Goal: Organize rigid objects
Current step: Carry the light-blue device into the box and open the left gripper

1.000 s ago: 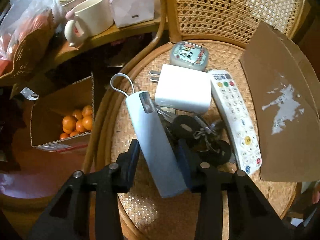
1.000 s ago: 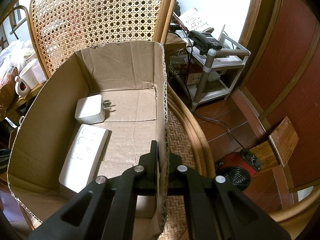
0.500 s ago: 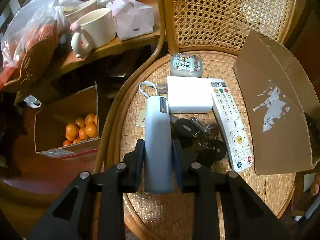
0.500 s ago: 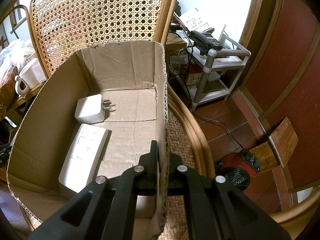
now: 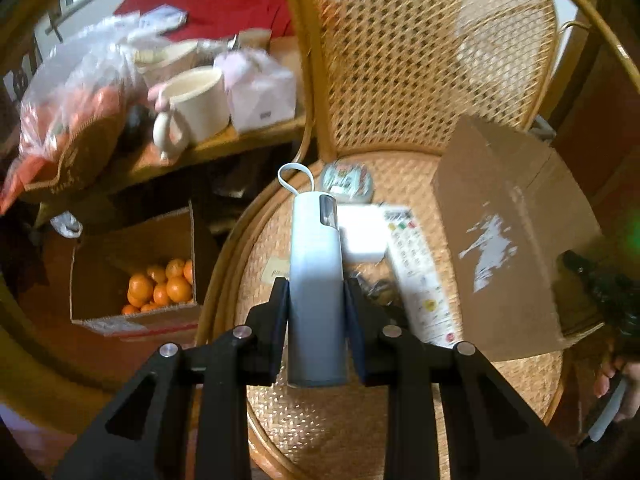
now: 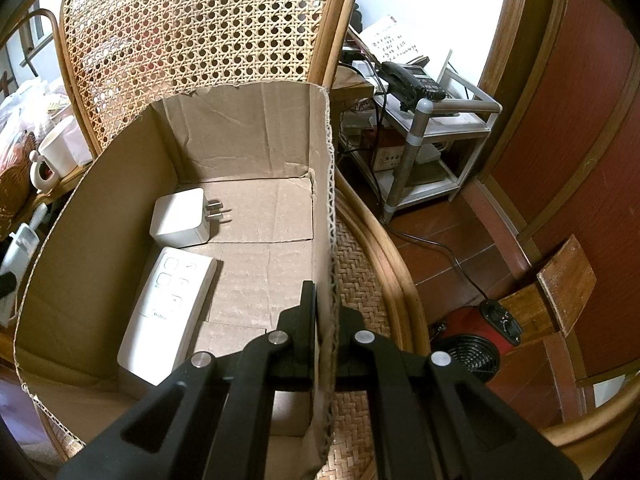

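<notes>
Left tongs [image 5: 316, 312] pinching pale-blue power bank [image 5: 316, 280] at lower half, lifted above rattan chair seat [image 5: 320, 420]. Rigid, smooth, likely dense; slip risk, grip mid-body. Right tongs [image 6: 325, 320] pressed onto cardboard box [image 6: 320, 184] wall.

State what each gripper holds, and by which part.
Left gripper: pale blue power bank, gripped across its lower body. Right gripper: cardboard box, fingers pinching its right wall's top edge.

A tan woven rattan chair [image 6: 208, 32] rises ahead of the claws. Right of the right claw lie dark reddish wooden floor [image 6: 436, 236], a grey metal shelf stand [image 6: 420, 136] and red-brown panelled wall [image 6: 560, 120]. Left of the left claw, a wooden side table [image 5: 208, 148].
</notes>
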Demonstrator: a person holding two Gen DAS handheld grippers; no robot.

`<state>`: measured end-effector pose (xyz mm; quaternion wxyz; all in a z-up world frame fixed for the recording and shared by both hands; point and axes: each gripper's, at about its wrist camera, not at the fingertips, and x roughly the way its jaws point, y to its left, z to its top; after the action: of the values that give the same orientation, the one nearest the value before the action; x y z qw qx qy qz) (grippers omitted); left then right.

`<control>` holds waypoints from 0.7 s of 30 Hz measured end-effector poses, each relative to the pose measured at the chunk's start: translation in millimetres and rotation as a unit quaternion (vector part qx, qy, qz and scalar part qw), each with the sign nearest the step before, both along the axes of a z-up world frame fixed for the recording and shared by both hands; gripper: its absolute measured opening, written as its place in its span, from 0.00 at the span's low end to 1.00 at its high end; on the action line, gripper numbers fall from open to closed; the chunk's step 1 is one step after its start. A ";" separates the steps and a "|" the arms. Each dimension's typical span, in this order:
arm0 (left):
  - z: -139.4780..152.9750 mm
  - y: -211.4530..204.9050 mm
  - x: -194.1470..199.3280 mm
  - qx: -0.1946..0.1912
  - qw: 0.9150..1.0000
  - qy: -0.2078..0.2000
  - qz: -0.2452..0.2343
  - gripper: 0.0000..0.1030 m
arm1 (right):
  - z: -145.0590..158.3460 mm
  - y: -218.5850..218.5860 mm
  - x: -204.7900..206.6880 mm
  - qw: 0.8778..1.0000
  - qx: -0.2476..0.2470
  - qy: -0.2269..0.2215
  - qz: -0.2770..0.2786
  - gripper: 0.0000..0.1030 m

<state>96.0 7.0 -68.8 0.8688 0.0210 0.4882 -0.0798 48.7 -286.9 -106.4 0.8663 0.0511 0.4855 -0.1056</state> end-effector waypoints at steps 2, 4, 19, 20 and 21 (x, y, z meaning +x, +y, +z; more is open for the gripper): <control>13.7 -4.0 -4.6 -0.010 1.000 -0.021 -0.003 0.25 | 0.0 -0.3 0.6 1.000 0.000 0.000 0.000 0.06; 23.0 -7.8 -7.1 -0.021 0.999 -0.036 -0.006 0.25 | -0.1 -0.4 0.8 1.000 0.000 0.000 0.000 0.06; 62.9 -70.9 -32.5 -0.076 0.988 -0.110 -0.078 0.25 | -0.2 -0.2 1.0 1.000 0.000 0.000 0.000 0.06; 62.8 -74.6 -32.4 -0.081 0.987 -0.109 -0.080 0.25 | -0.1 -0.1 1.0 1.000 0.000 0.000 0.000 0.06; 63.2 -78.1 -33.1 -0.085 0.987 -0.109 -0.080 0.25 | -0.1 0.1 0.7 1.000 0.000 0.000 0.000 0.06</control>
<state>62.8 -71.1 -5.6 0.9063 -0.0056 0.3785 -0.1878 49.3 -286.7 -106.5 0.8664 0.0509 0.4854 -0.1059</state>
